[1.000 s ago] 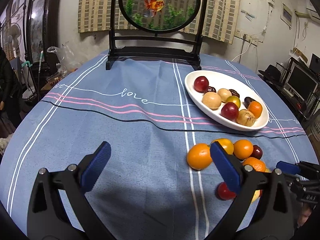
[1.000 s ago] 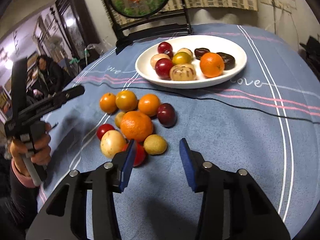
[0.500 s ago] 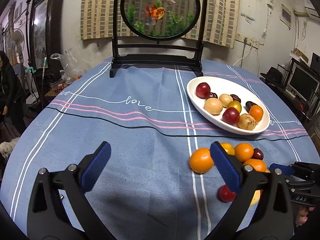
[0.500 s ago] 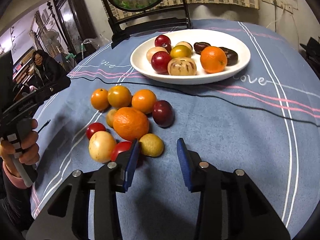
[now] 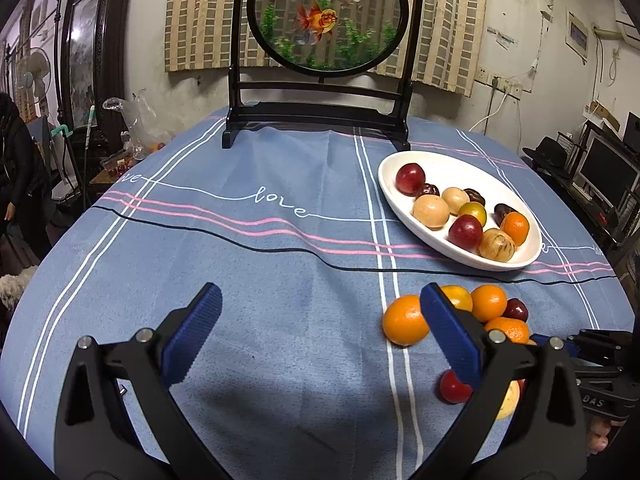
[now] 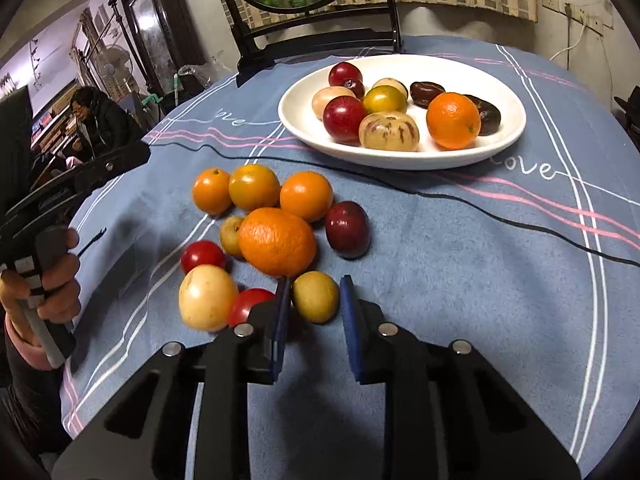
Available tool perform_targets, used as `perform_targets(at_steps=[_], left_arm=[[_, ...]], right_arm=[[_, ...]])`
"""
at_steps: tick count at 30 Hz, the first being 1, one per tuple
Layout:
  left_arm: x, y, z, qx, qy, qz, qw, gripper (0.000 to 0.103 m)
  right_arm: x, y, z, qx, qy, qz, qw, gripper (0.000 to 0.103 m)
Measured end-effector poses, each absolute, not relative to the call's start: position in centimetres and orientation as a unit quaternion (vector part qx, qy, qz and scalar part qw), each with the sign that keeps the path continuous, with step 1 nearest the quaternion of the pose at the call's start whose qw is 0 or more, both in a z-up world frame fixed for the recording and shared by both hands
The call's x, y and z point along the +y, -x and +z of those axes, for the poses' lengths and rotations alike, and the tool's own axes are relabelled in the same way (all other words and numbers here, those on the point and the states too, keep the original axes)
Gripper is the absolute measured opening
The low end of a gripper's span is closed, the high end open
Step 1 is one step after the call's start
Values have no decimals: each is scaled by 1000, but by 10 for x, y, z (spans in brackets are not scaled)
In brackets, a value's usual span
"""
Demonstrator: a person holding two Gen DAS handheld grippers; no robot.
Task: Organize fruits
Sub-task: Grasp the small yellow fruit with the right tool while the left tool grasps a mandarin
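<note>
Left wrist view: a round worktop [image 5: 248,280] under a blue cloth with white, pink and black stripes fills the frame. At the top stands a black frame holding a round goldfish screen [image 5: 328,14], with a striped curtain and a plastered wall behind. A white plate [image 5: 404,168] of fruit sits at the right, and loose oranges [image 5: 404,320] lie below it. The left claw [image 5: 320,336] stands wide open over bare cloth. A monitor shows at the far right edge.

Right wrist view: the loose pile appears whole here, left of centre, partly hidden in the other view. The right claw [image 6: 312,312], low in the frame, has just closed around a small yellow-green fruit [image 6: 316,296], which lies on the cloth between its blue pads [image 6: 280,320]. At the left edge a hand [image 6: 56,280] grips the other tool, and a seated person [image 6: 100,120] shows in the upper left
</note>
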State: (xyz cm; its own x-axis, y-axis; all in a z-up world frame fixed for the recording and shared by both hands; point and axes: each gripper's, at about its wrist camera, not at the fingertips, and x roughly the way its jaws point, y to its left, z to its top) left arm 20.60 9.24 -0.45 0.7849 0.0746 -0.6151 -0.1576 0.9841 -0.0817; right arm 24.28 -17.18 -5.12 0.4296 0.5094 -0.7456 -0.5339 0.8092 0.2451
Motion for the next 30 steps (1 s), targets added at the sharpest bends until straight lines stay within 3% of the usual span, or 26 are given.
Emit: perform_targets(at_steps=[19,22,25,26,30], left_arm=[[78,-222,-24,349,18,44,936,97],[68,-224,-24,342,-14,37,939,90],[58,-231,-27,344,-45,21,938,73],[55,-235,-31,352,-52,12,935,63],[48,-239,-35,358,-62,-26,931,44]], right_arm=[[-203,-253,-39,437,-66,284,851,25],[-199,-251,-41,439,-55,283,851,25],[-197,-248,-40,438,-50,287,851,25],[-197,-247,-40,437,-49,287,851,25],[-201,-247,-38,434,-53,284,853,25]])
